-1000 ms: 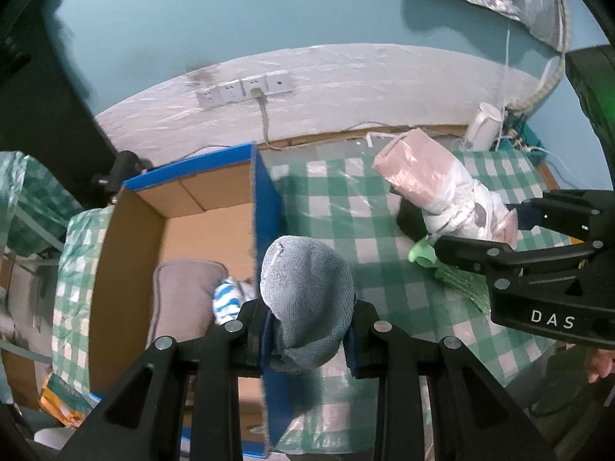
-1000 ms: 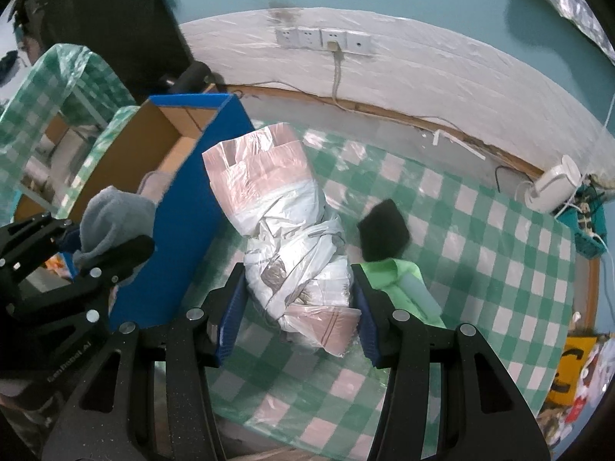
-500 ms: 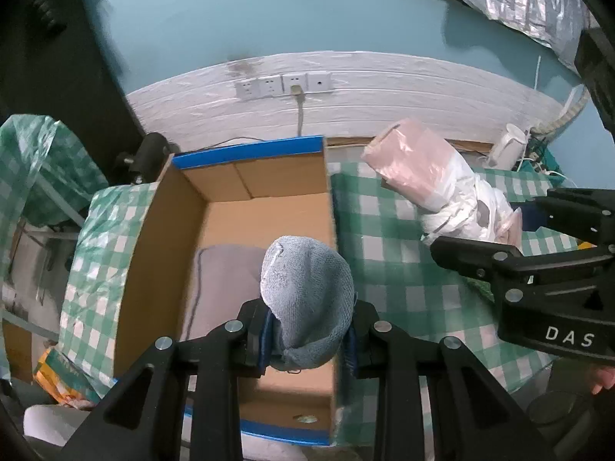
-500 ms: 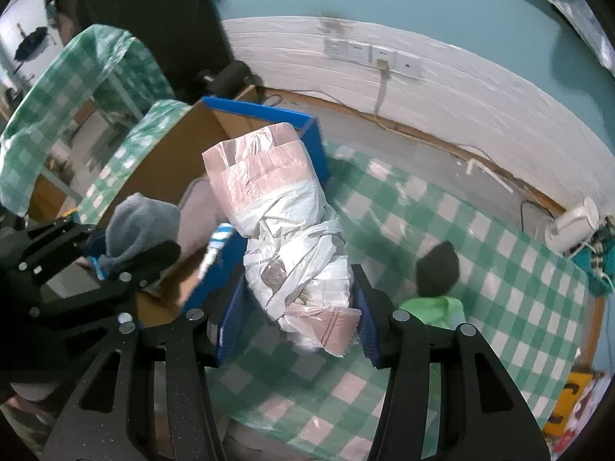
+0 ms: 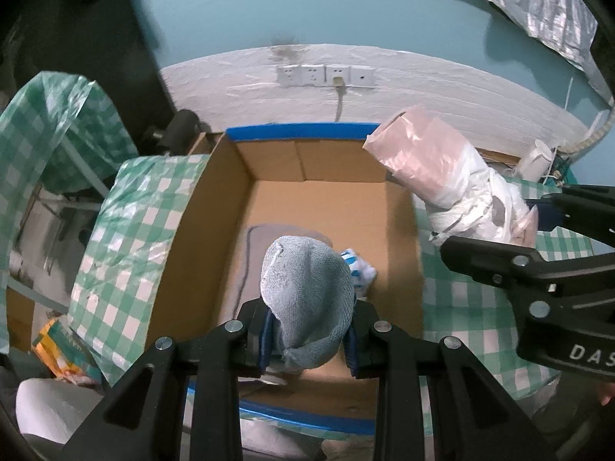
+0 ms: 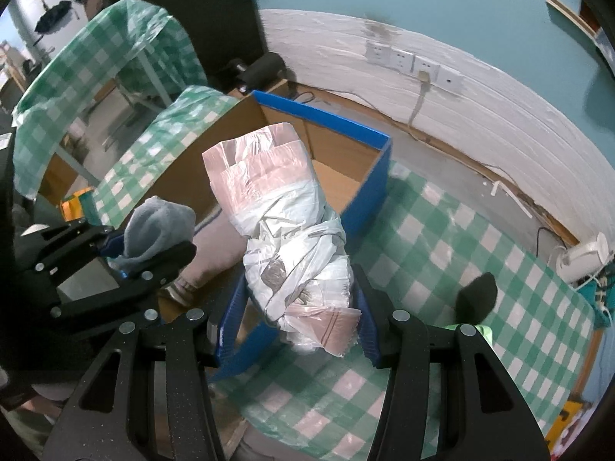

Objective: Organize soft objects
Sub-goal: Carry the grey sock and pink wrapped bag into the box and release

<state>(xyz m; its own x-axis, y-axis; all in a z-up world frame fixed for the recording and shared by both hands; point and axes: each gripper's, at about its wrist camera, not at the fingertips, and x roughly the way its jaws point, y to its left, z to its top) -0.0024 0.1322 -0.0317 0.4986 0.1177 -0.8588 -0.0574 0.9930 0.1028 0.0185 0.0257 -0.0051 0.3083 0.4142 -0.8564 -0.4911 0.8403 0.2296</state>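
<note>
The left fingers [image 5: 309, 340] are pinching a grey sock [image 5: 307, 303] and are hovering over the open cardboard box [image 5: 200, 207], above a grey cushion [image 5: 269, 234] and a striped cloth [image 5: 355, 267] lying inside. The right fingers [image 6: 298, 317] are clamping a bundle of plastic bags [image 6: 284, 238] above the box's blue edge, at the bench [image 6: 442, 238] side. To do this well, each load should be lowered clear inside the walls before letting go, the sock first, since the bundle is straddling the rim.
</note>
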